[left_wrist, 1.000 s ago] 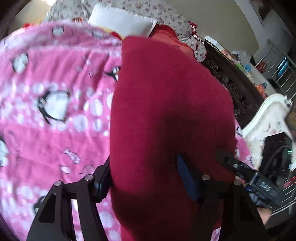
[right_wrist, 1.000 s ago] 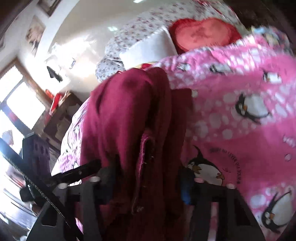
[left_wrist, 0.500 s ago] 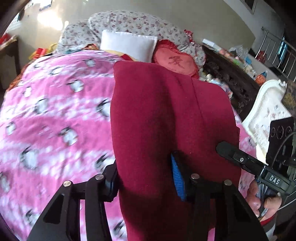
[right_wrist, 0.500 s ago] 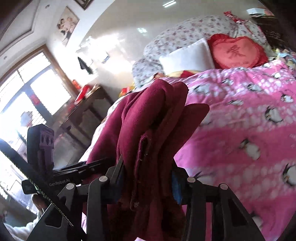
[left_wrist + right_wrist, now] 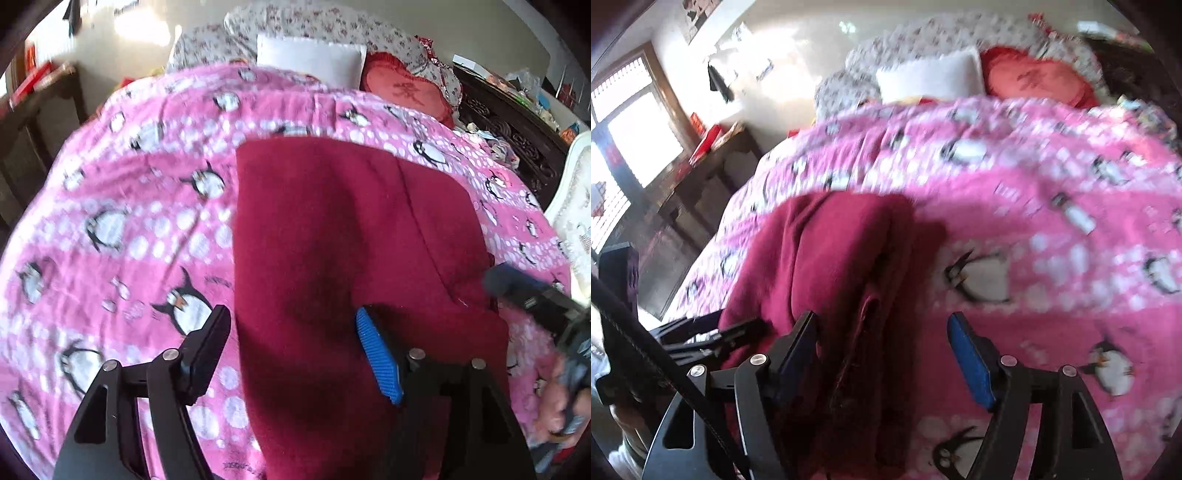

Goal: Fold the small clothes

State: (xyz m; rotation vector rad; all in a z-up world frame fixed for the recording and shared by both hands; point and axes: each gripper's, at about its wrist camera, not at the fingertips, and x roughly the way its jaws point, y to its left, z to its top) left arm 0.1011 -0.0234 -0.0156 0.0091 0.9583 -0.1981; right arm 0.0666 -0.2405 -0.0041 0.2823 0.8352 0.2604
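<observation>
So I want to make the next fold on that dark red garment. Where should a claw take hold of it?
Probably the near edge of the garment: it lies flat on the pink blanket, hem toward the cameras. Come in low from the near side, at the corner by the left claw, whose jaws stand open.

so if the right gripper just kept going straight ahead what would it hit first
Most likely the dark red garment: the right gripper is open, with the cloth already lying between its fingers. Beyond it lies the pink penguin blanket, though blur makes depth uncertain.

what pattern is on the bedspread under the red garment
Pink with white dots and black-and-white penguins, on the bedspread; clearest in the left wrist view.
</observation>
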